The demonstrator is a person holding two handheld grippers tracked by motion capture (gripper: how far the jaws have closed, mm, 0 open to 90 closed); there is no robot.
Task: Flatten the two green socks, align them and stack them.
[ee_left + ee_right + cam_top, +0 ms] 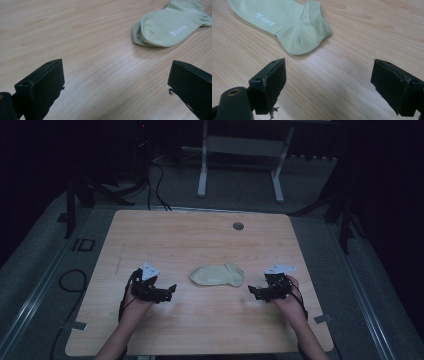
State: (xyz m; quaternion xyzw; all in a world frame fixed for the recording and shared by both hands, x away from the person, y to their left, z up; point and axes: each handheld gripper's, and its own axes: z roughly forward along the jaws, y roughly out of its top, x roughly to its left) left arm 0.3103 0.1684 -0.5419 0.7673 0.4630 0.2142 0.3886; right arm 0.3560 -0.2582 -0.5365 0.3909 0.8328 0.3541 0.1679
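A pale green ankle sock (218, 275) lies flat in the middle of the wooden table (200, 235), toe to the left and cuff to the right in the high view. My left gripper (171, 292) rests left of the sock, open and empty, a short gap from the toe. The left gripper view has the sock (170, 25) at upper right, past wide-apart jaws. To the sock's right, my right gripper (252, 293) is open and empty too. The sock's heel and cuff (294, 25) lie at upper left in the right gripper view.
A small round grommet (238, 226) sits near the table's far edge. Beyond the table stand a white desk frame (240, 165) and dark cables (155, 185) on the floor. Bare wood surrounds the sock on all sides.
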